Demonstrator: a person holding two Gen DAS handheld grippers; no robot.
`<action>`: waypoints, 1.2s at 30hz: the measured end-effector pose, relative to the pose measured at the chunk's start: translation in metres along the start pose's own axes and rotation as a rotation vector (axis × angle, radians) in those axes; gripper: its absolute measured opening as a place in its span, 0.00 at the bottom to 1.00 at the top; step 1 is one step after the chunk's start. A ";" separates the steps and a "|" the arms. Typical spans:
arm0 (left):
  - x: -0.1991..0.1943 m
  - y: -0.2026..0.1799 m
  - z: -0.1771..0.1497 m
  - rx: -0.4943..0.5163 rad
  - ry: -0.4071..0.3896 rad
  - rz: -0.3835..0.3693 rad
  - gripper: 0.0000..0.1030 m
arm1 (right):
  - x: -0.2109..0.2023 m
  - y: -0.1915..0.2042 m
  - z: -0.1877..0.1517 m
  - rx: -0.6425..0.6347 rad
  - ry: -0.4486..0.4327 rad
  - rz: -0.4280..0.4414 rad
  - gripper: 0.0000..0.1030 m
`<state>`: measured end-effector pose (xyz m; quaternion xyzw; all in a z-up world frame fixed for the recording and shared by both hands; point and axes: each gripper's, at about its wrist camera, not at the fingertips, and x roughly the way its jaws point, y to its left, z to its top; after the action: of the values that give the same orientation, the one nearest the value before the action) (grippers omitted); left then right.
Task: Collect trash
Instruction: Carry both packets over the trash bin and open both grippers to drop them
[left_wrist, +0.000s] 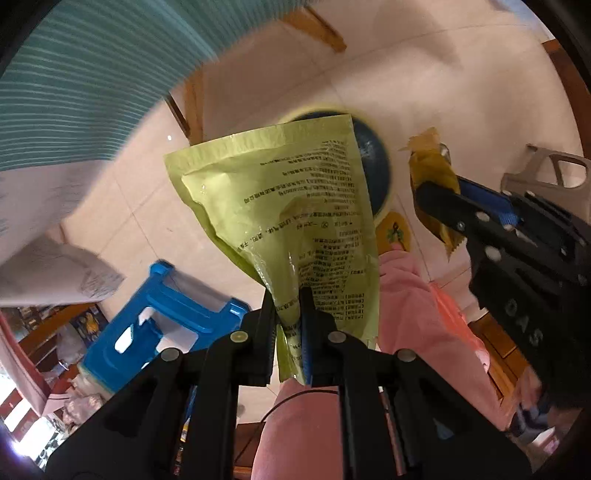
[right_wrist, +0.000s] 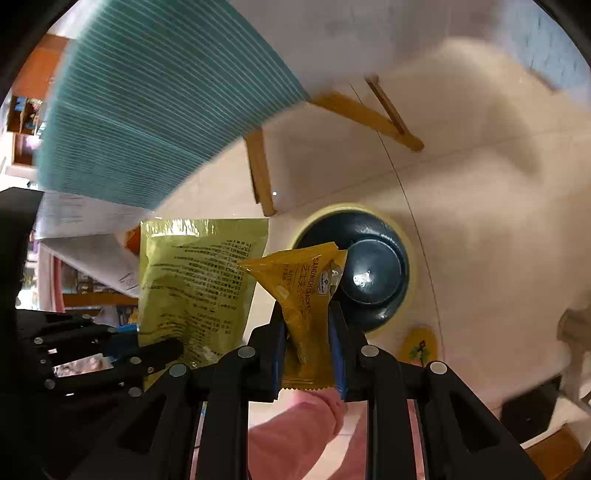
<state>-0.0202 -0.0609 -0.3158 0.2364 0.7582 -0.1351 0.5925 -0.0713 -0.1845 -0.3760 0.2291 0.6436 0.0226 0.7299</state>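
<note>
Left gripper (left_wrist: 288, 295) is pinching green pouch (left_wrist: 280, 199), which is hiding part of the dark bin (right_wrist: 369, 273) below; right gripper (right_wrist: 306, 314) is clamping yellow cracker wrapper (right_wrist: 299, 284) above it; striped cloth (right_wrist: 147, 122) is blurring

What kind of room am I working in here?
Probably a lived-in home room. Pale tiled floor, a wooden-legged table under a teal striped cloth, a blue plastic stool, and a round dark bin with a yellow rim on the floor below both held wrappers.
</note>
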 end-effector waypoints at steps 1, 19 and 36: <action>0.016 0.001 0.008 0.001 0.011 -0.003 0.08 | 0.012 -0.003 -0.001 0.001 0.000 -0.005 0.20; 0.218 -0.027 0.067 0.070 0.169 0.009 0.09 | 0.200 -0.073 -0.010 0.073 0.038 -0.057 0.31; 0.200 -0.009 0.062 0.001 -0.042 0.011 0.67 | 0.169 -0.084 -0.010 0.141 -0.091 0.000 0.54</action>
<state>-0.0103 -0.0584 -0.5254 0.2379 0.7444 -0.1370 0.6088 -0.0736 -0.2008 -0.5645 0.2810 0.6096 -0.0333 0.7405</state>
